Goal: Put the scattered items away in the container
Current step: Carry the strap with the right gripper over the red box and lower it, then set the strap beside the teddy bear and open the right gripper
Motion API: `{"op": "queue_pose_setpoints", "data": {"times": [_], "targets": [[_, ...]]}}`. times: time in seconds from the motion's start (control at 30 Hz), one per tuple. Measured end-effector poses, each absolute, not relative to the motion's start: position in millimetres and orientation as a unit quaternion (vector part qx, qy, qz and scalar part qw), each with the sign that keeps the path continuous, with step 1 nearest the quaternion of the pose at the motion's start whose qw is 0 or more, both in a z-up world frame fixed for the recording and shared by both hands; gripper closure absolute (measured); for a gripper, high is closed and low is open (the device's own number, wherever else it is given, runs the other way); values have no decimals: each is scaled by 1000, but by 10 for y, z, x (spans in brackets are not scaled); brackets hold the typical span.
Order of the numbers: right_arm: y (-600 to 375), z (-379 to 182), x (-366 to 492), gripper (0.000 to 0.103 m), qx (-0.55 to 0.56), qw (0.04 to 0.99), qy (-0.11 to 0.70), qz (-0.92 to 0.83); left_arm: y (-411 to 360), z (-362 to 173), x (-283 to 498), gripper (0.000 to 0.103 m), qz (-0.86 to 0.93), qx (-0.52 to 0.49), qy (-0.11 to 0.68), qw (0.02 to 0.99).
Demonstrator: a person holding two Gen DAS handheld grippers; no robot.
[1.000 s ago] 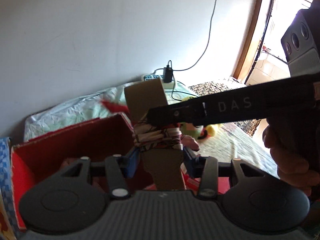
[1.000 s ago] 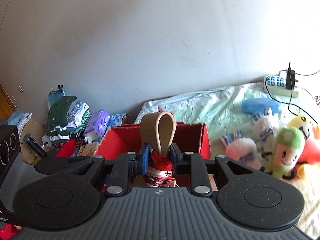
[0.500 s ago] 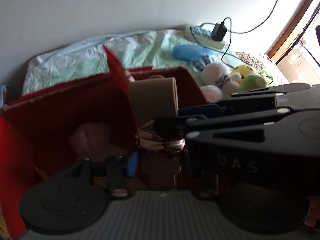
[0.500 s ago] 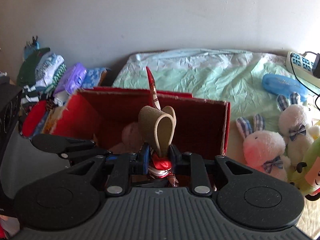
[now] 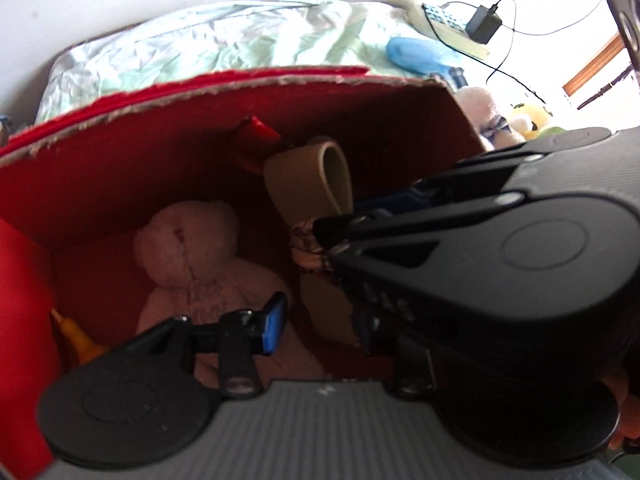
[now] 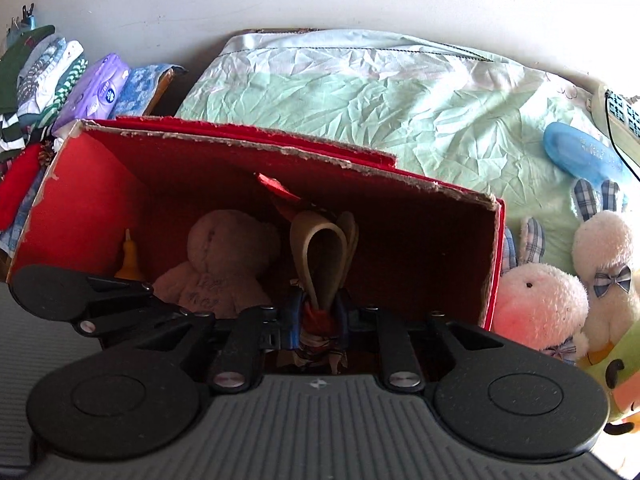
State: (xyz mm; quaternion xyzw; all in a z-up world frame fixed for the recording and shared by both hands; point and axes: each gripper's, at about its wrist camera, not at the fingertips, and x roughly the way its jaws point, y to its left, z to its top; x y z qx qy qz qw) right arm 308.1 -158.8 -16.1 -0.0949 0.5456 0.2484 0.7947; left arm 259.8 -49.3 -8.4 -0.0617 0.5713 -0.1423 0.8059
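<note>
I hold a tan long-eared toy [image 6: 320,256] down inside the red box [image 6: 440,196]. It has looped tan ears, a red bit behind them, and a striped cloth tied around its middle.

My right gripper [image 6: 318,322] has its blue fingers [image 6: 295,320] pressed on both sides of the toy's middle, and they are squeezing in a little more. The ears stick up past them toward the back wall of the box.

My left gripper [image 5: 316,320] is beside the same toy. One blue finger [image 5: 274,322] shows on the left, and there is a small gap between it and the toy's tan lower part. The other finger is hidden behind my right gripper, which crosses in front. These fingers are closing too, with the toy between them, but I cannot tell if they have hold of it.

A pale pink teddy bear [image 6: 224,264] lies on the floor of the box, just left of the toy. A small yellow thing [image 6: 127,258] stands in the left corner of the box.

The box sits on a bed with a wrinkled green sheet [image 6: 360,92]. Right of the box sit two white bunnies [image 6: 540,304] with checked ears and bows. A blue case [image 6: 584,156] lies on the sheet behind them. Folded clothes [image 6: 44,68] are piled to the left of the box.
</note>
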Motion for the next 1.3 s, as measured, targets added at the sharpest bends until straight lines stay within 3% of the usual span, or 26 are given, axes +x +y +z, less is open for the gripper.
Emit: {"op": "queue_pose_setpoints", "data": {"times": [0.4, 1.1, 1.2, 1.3], "targets": [[-1688, -59, 3181, 86, -66, 733, 615, 282, -523, -39, 2521, 64, -175, -47, 554, 812], [-1771, 46, 3247, 89, -45, 697, 652, 296, -450, 6, 2396, 64, -196, -58, 555, 806], [-1785, 44, 3262, 89, -41, 698, 653, 290, -482, -13, 2433, 56, -189, -47, 557, 808], [-1786, 21, 3265, 90, -30, 704, 648, 289, -495, -30, 2498, 56, -178, -49, 562, 807]]}}
